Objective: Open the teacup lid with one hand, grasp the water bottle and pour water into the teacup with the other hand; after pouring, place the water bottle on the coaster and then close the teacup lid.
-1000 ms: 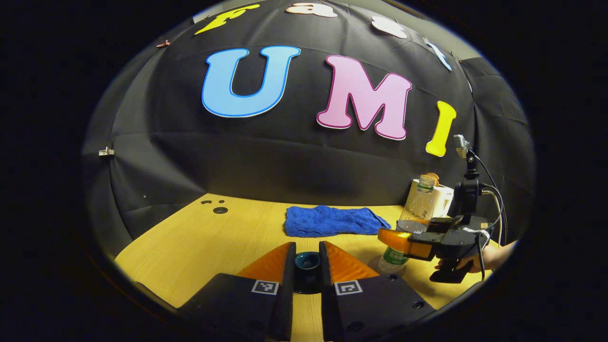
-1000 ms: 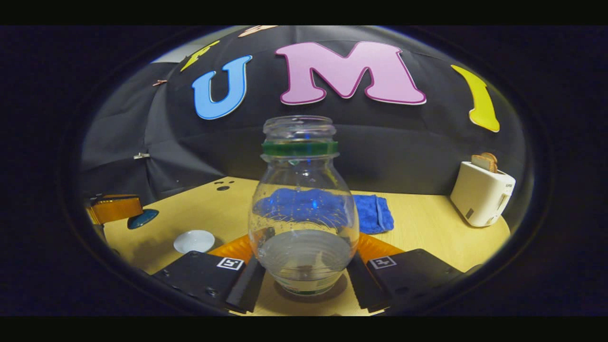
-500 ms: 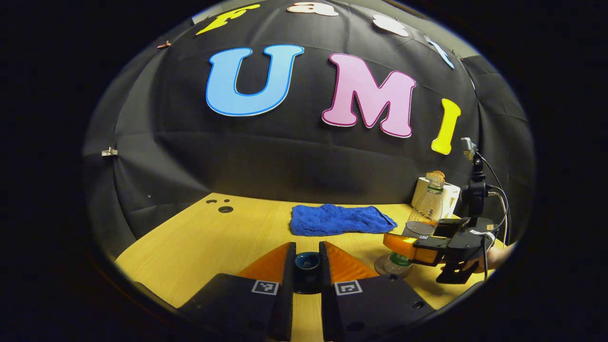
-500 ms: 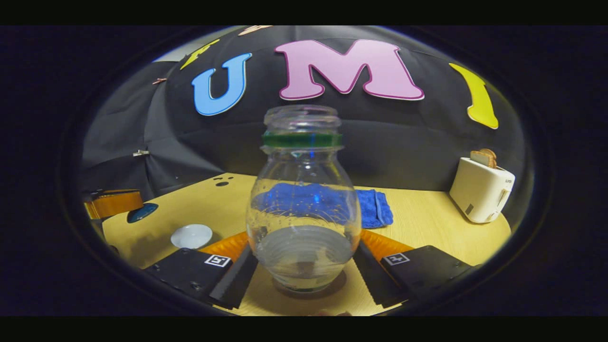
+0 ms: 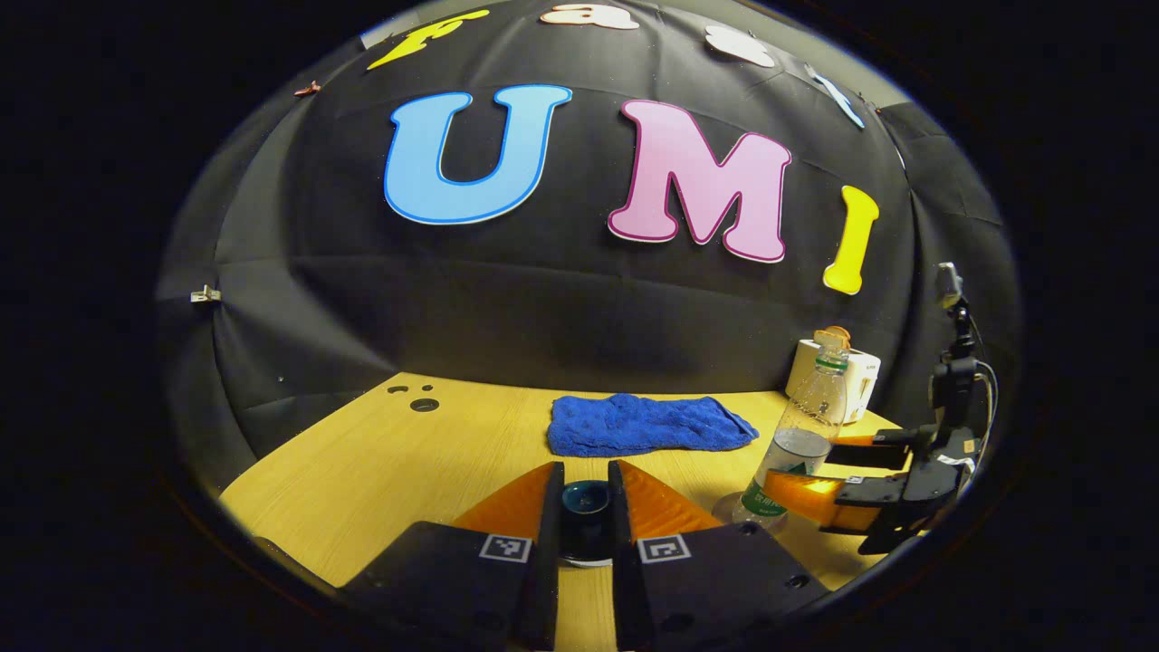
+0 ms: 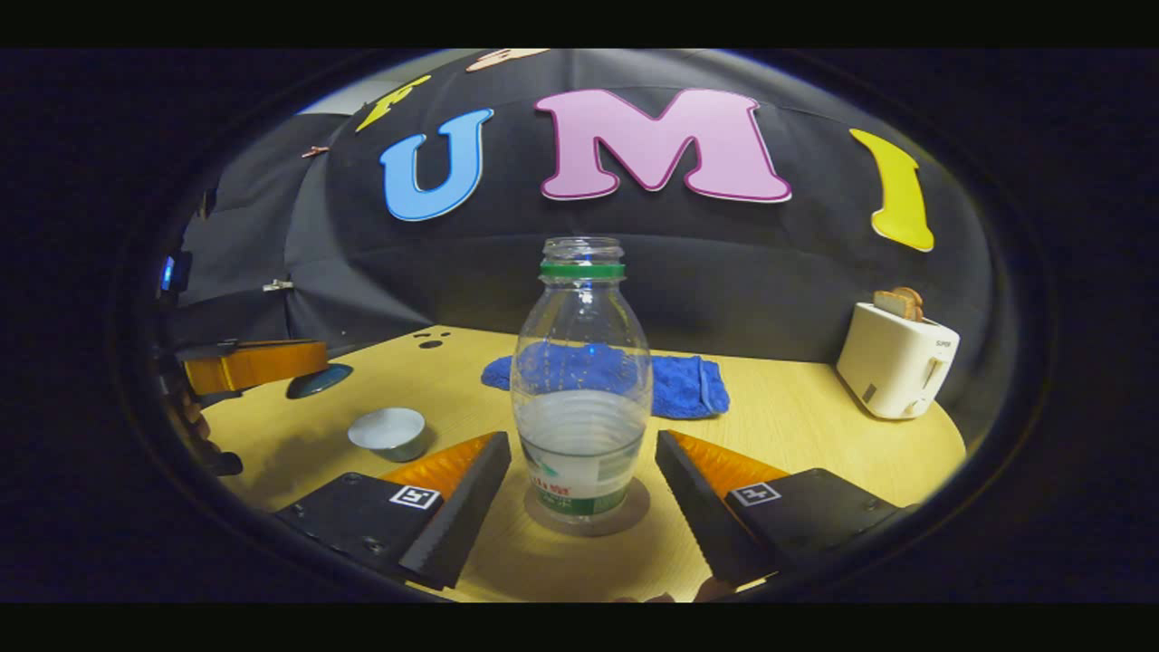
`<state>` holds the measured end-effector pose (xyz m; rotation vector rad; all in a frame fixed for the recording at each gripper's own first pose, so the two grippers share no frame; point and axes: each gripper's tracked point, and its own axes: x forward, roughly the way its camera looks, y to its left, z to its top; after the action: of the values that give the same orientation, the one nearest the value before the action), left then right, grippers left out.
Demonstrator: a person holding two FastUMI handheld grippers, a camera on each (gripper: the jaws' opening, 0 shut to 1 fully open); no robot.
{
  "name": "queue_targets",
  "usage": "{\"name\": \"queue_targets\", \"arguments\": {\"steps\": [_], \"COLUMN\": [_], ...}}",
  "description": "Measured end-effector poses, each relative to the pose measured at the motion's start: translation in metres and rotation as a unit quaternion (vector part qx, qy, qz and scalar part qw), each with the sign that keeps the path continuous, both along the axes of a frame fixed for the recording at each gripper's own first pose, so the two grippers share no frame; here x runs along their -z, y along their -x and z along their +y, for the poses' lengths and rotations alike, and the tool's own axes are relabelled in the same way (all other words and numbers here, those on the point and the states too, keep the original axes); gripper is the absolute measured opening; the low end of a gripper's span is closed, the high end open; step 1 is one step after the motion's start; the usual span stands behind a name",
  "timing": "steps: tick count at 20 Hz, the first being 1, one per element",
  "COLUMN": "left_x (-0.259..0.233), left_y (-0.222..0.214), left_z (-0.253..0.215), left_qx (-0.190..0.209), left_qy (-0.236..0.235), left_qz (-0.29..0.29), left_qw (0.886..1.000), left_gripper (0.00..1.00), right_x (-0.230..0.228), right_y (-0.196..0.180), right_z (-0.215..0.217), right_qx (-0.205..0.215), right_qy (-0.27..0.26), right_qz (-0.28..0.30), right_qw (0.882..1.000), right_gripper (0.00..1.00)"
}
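The water bottle [image 6: 581, 398] stands upright on the coaster [image 6: 587, 519]; your right gripper [image 6: 579, 471] gapes wide around it, your left gripper [image 5: 586, 507] pinches the teacup lid [image 5: 586, 497].

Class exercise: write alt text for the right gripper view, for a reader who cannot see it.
An uncapped water bottle, part full, stands upright on a round coaster between the open fingers of the right gripper, which do not touch it. Behind lie a blue cloth and a white toaster; a white teacup sits to the left.
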<state>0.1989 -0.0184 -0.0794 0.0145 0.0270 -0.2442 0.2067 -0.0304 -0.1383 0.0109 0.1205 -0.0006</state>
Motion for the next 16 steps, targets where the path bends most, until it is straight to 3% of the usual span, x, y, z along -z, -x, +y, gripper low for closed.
{"name": "queue_targets", "arguments": {"steps": [9,15,16], "left_x": [0.047,0.061,0.062], "left_y": [-0.035,-0.042,-0.042], "left_z": [-0.023,-0.020,-0.019], "left_qx": [0.004,-0.006,-0.008], "left_qy": [-0.014,-0.024,-0.027], "left_qz": [0.031,0.039,0.038], "left_qw": [0.999,0.999,0.999], "left_gripper": [0.28,0.25,0.29], "right_x": [-0.002,0.004,0.004], "right_y": [0.052,0.062,0.062], "right_z": [-0.025,-0.020,-0.019], "right_qx": [0.024,0.016,0.015], "right_qy": [-0.003,-0.007,-0.009], "right_qz": [0.011,0.019,0.020], "right_qw": [1.000,1.000,1.000], "right_gripper": [1.00,1.00,1.00]}}
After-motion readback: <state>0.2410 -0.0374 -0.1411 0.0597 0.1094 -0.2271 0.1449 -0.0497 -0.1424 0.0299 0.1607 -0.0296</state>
